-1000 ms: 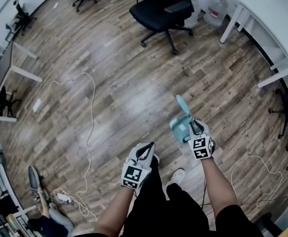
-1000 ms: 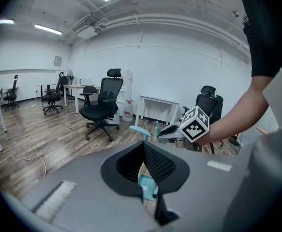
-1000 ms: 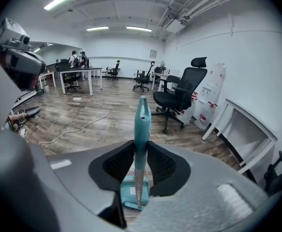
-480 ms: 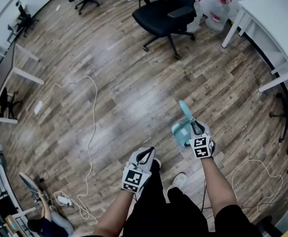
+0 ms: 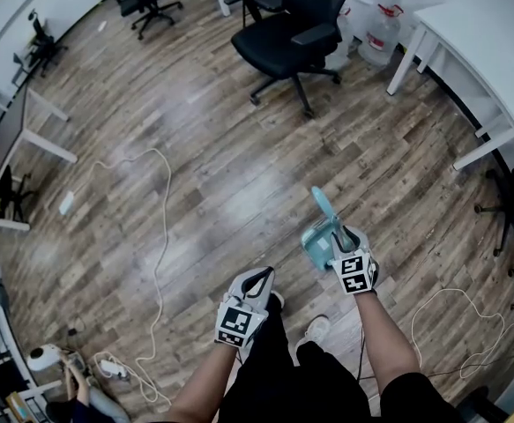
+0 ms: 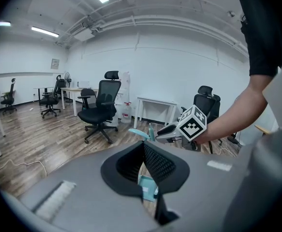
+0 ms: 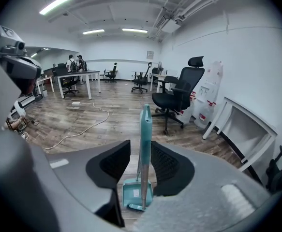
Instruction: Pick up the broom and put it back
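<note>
Between the jaws of the right hand-held gripper (image 7: 141, 164): 1 teal broom (image 7: 145, 139), handle upright. The jaws stand apart around the handle. The pad on the picture's right touches it, and a gap shows between the handle and the other pad. Below that gripper: 1 teal dustpan (image 7: 131, 193) resting on the wood floor (image 5: 221, 166), the lower end of the broom reaching down into it. In the head view the broom (image 5: 323, 203) rises just ahead of the right hand-held gripper (image 5: 343, 234), with the dustpan (image 5: 316, 243) just beside it. To the left of that gripper and nearer the person: 1 left hand-held gripper (image 5: 258, 276), its jaws pressed together with nothing held. In its own view the left hand-held gripper (image 6: 143, 153) shows the pads meeting, and the dustpan (image 6: 148, 186) is seen through the opening beneath them. Well ahead of both grippers: 1 black office chair (image 5: 283, 29). Ahead and to the right: 1 white worktop (image 5: 495, 33), with 2 water bottles (image 5: 382, 33) on the floor beside it. To the left of the left gripper: 1 white cable (image 5: 162, 210) trailing over the floor.
</note>
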